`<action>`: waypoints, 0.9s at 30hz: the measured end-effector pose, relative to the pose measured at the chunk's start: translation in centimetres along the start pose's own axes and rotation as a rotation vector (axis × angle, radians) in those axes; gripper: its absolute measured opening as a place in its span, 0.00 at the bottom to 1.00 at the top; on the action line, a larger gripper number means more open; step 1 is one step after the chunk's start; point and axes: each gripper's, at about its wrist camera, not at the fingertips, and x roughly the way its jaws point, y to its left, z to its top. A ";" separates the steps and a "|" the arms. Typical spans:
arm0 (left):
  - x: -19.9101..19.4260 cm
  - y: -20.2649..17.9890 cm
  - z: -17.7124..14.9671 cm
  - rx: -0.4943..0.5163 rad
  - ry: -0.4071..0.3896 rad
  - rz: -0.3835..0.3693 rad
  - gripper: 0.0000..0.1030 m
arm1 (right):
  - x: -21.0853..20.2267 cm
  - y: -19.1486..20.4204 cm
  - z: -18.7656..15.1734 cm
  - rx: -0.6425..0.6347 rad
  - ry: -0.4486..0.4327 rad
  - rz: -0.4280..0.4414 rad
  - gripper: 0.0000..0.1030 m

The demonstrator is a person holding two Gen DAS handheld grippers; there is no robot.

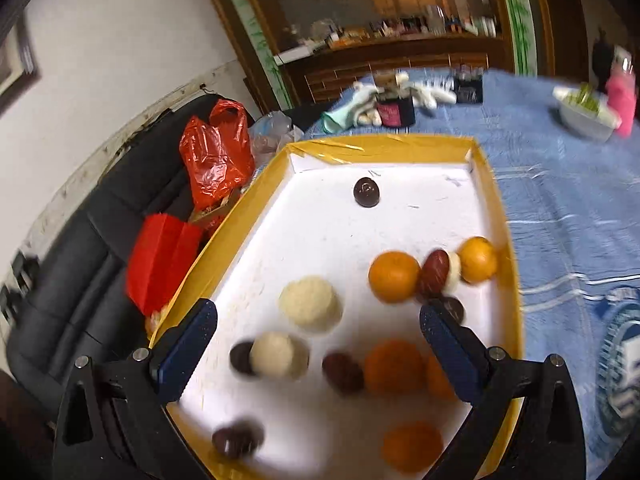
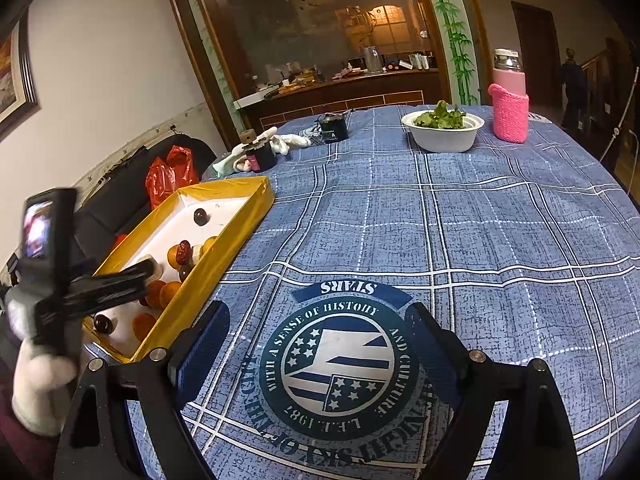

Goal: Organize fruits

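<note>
The blue checked counter point(image 2: 460, 220) is carrying a yellow-rimmed tray point(image 1: 510, 280) at its left edge. The right wrist view alone is showing a white salad bowl point(image 2: 443, 130) and a pink-sleeved bottle point(image 2: 509, 110). The left tongs point(image 1: 318, 322) are hanging wide open and empty over the tray's oranges point(image 1: 394, 282), pale balls point(image 1: 311, 303) and dark fruits point(image 1: 366, 192). The right tongs point(image 2: 318, 336) are standing wide open and empty over bare cloth, beside the tray.

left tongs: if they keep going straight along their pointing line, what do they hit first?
Probably the cream-coloured ball, centred between the open left tongs in the yellow-rimmed tray. Motion blur makes depth unclear; the nearer cream ball sits just below that line.
</note>
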 end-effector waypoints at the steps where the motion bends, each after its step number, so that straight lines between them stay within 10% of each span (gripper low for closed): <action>1: 1.1 -0.5 0.5 0.024 0.031 0.012 0.98 | -0.1 -0.1 0.0 0.002 -0.002 -0.001 0.90; 5: 3.1 -1.6 2.4 0.094 0.055 0.072 0.99 | -0.3 -0.4 0.0 0.016 -0.010 -0.003 0.90; 14: -1.0 1.3 2.5 -0.023 -0.026 -0.045 0.98 | 0.3 -0.1 -0.2 0.014 0.006 0.013 0.90; 27: -22.9 9.0 -3.0 -0.380 -0.743 -0.113 1.00 | -5.7 4.4 0.7 -0.190 -0.271 -0.115 1.00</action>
